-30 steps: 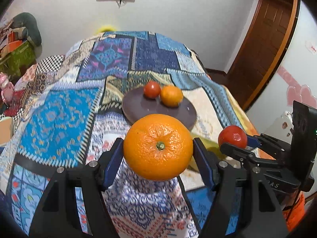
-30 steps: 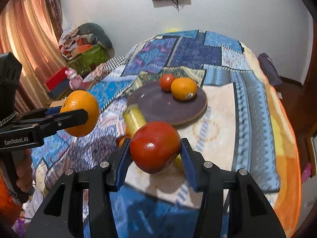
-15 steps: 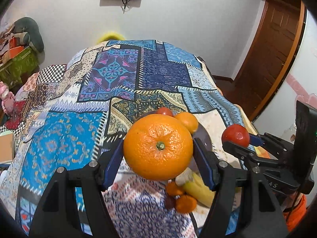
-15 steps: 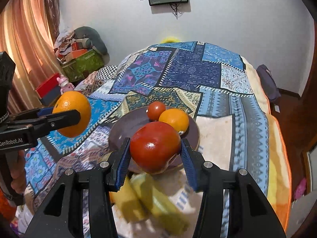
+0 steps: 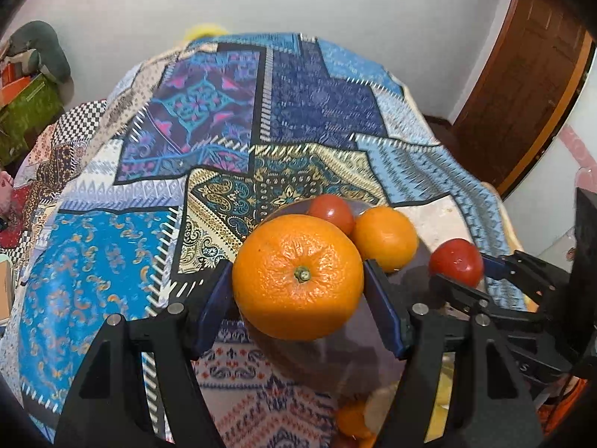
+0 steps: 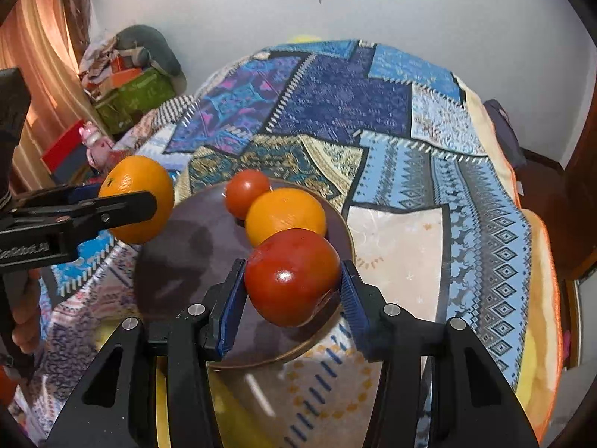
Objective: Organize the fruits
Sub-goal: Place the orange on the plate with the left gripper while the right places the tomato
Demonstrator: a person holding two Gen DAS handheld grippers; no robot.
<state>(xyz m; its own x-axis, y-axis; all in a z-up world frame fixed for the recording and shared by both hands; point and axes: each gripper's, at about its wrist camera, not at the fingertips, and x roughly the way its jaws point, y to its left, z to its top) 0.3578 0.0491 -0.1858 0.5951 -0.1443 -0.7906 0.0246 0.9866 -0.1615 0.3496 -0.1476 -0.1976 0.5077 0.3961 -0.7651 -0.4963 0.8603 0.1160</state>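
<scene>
My left gripper [image 5: 298,280] is shut on a large orange [image 5: 297,277] and holds it over the near left part of a dark round plate [image 6: 179,261]. My right gripper [image 6: 293,280] is shut on a red tomato [image 6: 293,276] above the plate's near right part. On the plate lie a small tomato [image 6: 246,192] and a smaller orange [image 6: 285,216], side by side at its far side. The left gripper with its orange [image 6: 138,198] also shows in the right wrist view, and the right gripper's tomato [image 5: 456,266] in the left wrist view.
The plate rests on a bed with a patchwork blanket [image 5: 224,119]. Yellow bananas [image 6: 164,403] and small orange fruits [image 5: 350,420] lie on the blanket near the plate's front edge. Boxes and clutter [image 6: 127,82] stand at the left, a wooden door [image 5: 522,74] at the right.
Both grippers have moved forward and down towards the plate, still holding their fruit. The plate now lies directly below them and the bananas have slid under the view's lower edge.
</scene>
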